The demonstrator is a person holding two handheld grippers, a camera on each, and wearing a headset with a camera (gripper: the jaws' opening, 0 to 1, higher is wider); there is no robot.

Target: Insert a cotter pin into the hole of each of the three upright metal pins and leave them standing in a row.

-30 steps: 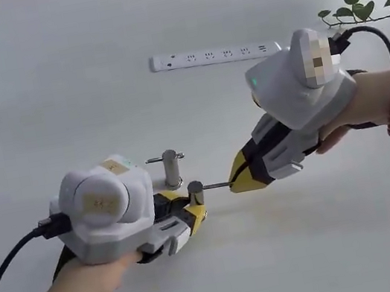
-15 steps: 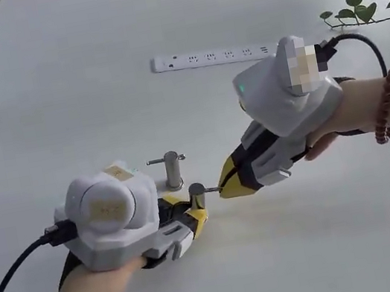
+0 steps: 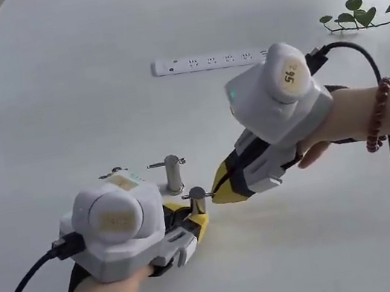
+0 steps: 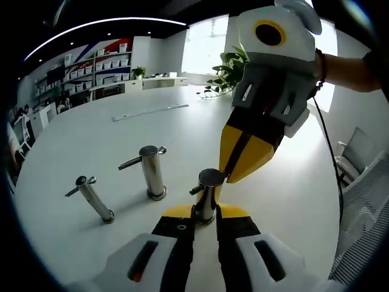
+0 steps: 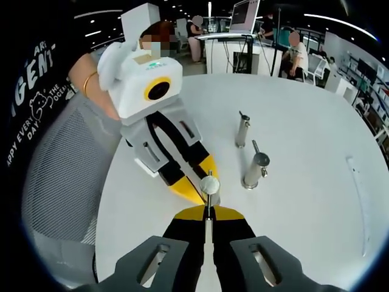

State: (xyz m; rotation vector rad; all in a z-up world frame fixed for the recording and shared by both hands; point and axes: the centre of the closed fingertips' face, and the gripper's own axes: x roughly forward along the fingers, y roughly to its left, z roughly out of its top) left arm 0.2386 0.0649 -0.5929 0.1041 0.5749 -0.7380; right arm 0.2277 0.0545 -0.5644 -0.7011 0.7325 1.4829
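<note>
- Progress: far pin [image 4: 91,198] and middle pin [image 4: 152,173] each look fitted.
- Your left gripper [image 4: 206,213] clamps the third pin [image 4: 208,191]; your right gripper [image 5: 208,213] pinches its cotter pin [image 4: 195,190], tip poking through.

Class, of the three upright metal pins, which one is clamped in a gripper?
The nearest pin, clamped by the left gripper, with the right gripper holding a cotter pin at its head. The middle pin and the far pin stand free.

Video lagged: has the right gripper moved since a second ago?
Yes. Against the power strip, the right gripper with its cotter pin has moved leftward in the head view, closing on the metal pin in the left gripper.
</note>
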